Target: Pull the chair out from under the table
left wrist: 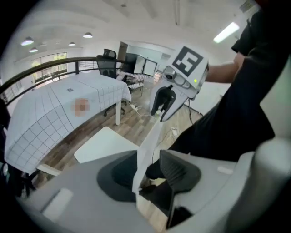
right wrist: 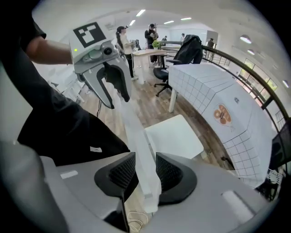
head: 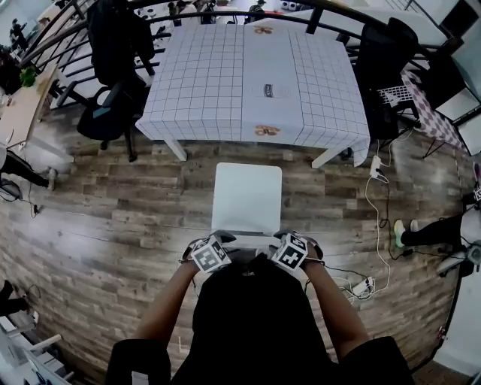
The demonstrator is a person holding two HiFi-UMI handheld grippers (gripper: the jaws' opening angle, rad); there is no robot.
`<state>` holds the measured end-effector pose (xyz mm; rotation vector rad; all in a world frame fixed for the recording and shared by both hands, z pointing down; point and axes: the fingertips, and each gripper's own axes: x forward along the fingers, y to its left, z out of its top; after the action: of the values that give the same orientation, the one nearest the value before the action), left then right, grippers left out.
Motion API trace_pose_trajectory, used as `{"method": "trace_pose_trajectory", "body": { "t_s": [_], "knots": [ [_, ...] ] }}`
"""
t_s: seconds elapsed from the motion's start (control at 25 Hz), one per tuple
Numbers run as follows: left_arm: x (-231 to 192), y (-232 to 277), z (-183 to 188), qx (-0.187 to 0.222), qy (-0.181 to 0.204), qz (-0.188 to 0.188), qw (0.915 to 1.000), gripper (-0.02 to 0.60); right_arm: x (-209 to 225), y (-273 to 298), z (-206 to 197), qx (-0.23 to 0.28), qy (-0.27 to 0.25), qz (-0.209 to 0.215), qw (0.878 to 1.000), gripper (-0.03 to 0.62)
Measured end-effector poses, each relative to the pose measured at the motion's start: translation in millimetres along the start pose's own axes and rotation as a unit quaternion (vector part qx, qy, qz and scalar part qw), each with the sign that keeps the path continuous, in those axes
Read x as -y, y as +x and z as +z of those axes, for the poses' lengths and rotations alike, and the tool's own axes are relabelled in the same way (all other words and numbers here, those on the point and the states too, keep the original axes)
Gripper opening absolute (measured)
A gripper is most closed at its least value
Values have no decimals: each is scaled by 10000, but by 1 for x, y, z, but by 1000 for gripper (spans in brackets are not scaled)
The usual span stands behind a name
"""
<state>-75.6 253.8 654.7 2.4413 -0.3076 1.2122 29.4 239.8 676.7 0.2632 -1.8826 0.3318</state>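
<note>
The white chair (head: 246, 197) stands on the wood floor, clear of the table (head: 248, 83) with the white checked cloth. Its thin backrest (left wrist: 152, 139) is at the near edge, right in front of the person. My left gripper (head: 214, 248) is at the left end of that backrest's top edge. In the left gripper view my left gripper (left wrist: 148, 173) is open, with the backrest edge between the pads and a gap on the right side. My right gripper (head: 289, 247) is at the right end. The backrest (right wrist: 136, 136) runs between the parted pads of my right gripper (right wrist: 146, 175).
Black office chairs stand at the table's left (head: 113, 113) and right (head: 383, 53). A black railing (head: 225, 11) curves behind the table. A white cable and power strip (head: 376, 167) lie on the floor to the right, near a standing person's shoe (head: 398, 233).
</note>
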Motion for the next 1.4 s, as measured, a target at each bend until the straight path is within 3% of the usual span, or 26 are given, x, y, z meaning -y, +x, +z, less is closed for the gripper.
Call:
{"method": "trace_pose_trajectory", "body": {
  "t_s": [0.08,0.16,0.28,0.4,0.48,0.64,0.92,1.16,1.4],
  "knots": [
    [-18,-22,27,583,-383,166,9974,156,25,-25,11,424,276,-78,9987,139],
    [-19,-43,48,1286,-879,274,9874,146,32,-54,20,1026,702,-165,9921,138],
    [-4,-85,65,2333,-1497,399,9600,134,15,-91,34,1731,1247,-337,9764,138],
    [-7,-124,86,3156,-1727,705,9304,103,12,-123,57,2490,1403,-570,9566,135],
    [-15,-133,107,3491,-1762,848,9165,59,24,-148,69,3143,1462,-751,9350,100],
    [-20,-155,138,3784,-1495,1209,9054,11,38,-197,99,4301,1550,-1149,8819,38],
    [-14,-196,183,4162,-1020,2001,8811,10,57,-262,118,5040,1949,-1742,8232,-2],
    [-2,-227,217,4577,-800,2438,8513,9,56,-306,120,5316,1830,-2336,7933,-3],
    [6,-227,226,4570,-567,2636,8476,9,52,-312,122,5363,1449,-2787,7834,-3]
  ]
}}
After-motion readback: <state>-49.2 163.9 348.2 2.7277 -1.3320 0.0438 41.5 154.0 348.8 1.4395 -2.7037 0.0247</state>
